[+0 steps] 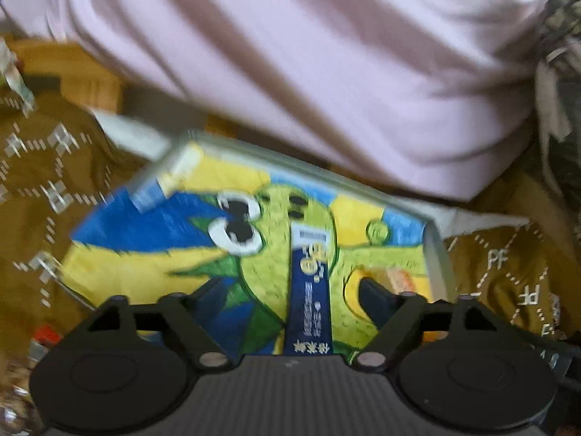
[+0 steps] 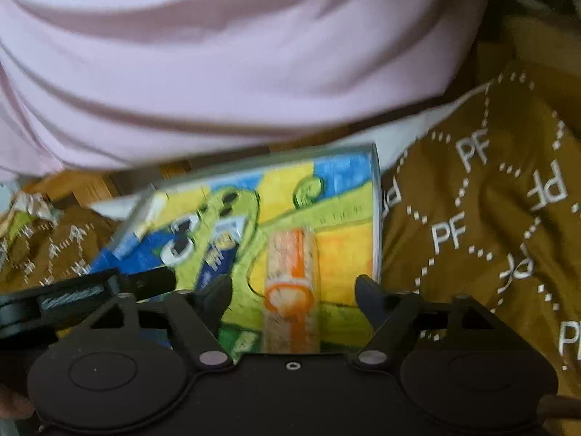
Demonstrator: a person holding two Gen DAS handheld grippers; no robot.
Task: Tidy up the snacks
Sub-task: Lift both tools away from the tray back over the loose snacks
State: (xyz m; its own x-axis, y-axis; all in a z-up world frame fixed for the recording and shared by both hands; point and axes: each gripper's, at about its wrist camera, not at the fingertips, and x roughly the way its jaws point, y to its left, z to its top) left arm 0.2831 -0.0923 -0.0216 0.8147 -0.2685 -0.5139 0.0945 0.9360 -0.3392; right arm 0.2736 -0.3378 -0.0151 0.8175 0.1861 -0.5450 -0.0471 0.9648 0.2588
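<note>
The left gripper [image 1: 292, 290] hangs with its jaws spread wide, either side of a dark blue snack stick [image 1: 311, 290] without touching it. That stick lies on a box lid [image 1: 145, 239] painted with a green cartoon creature, running from 6 toward 12 o'clock. At 3 o'clock of it lies an orange snack stick [image 2: 290, 290], framed by the right gripper [image 2: 293, 294], likewise released. A brown patterned cloth [image 2: 472, 218] spreads beneath, and a pink shirt [image 2: 218, 54] fills 12 o'clock.
</note>
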